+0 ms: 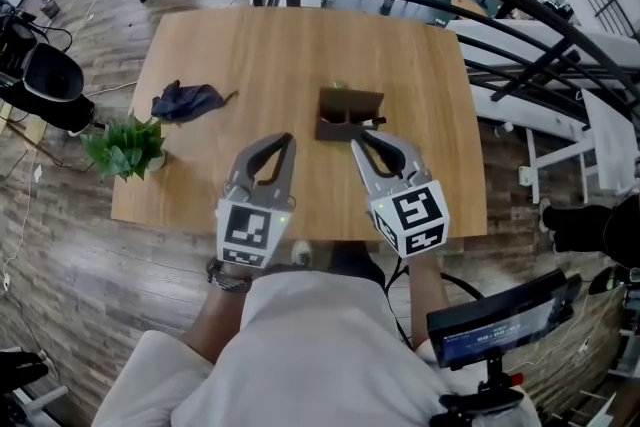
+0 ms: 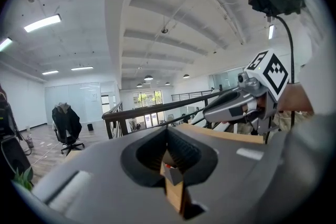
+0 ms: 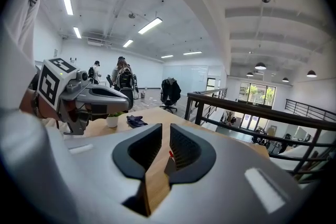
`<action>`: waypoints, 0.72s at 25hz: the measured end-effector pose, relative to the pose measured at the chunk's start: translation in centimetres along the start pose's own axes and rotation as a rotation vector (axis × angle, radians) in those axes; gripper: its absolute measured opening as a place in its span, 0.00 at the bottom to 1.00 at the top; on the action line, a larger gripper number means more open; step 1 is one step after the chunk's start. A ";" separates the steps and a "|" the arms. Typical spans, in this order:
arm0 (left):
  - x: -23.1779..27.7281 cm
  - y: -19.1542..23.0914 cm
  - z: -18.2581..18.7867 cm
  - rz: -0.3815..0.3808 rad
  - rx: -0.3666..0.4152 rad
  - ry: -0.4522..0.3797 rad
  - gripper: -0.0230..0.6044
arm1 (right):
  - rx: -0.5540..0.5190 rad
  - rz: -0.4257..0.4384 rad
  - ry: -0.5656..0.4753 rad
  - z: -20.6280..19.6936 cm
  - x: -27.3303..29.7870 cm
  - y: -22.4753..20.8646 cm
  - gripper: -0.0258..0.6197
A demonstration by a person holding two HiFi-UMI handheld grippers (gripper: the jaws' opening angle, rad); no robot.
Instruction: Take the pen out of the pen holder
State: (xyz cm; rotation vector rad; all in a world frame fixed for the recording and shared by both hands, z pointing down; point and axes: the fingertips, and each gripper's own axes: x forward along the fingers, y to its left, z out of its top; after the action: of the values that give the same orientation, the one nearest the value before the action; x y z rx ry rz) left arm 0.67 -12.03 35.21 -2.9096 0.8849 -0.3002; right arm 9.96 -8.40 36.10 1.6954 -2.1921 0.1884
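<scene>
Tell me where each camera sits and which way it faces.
Head view: on the person's head, looking steeply down at the table and pen holder; left gripper, right gripper and torso show.
Left gripper view: on that gripper, looking along its shut jaws toward the railing; right gripper at right.
Right gripper view: on that gripper, along its slightly parted jaws over the table; left gripper at left.
Shared: both gripper views show the railing.
</scene>
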 end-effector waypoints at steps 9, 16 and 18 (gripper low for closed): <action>0.8 0.4 -1.2 0.046 -0.025 0.042 0.03 | -0.010 0.058 0.045 -1.3 2.5 -1.6 0.12; 0.9 0.6 -2.5 0.069 -0.043 0.076 0.03 | -0.035 0.093 0.076 -2.1 5.0 -2.0 0.12; 0.9 0.6 -2.8 0.075 -0.049 0.087 0.03 | -0.046 0.107 0.088 -2.5 5.6 -1.9 0.12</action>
State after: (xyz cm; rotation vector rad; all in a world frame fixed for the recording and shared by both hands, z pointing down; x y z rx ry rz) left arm 0.43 -13.09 38.03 -2.9187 1.0259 -0.4080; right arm 11.05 -13.19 40.23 1.5176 -2.2059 0.2343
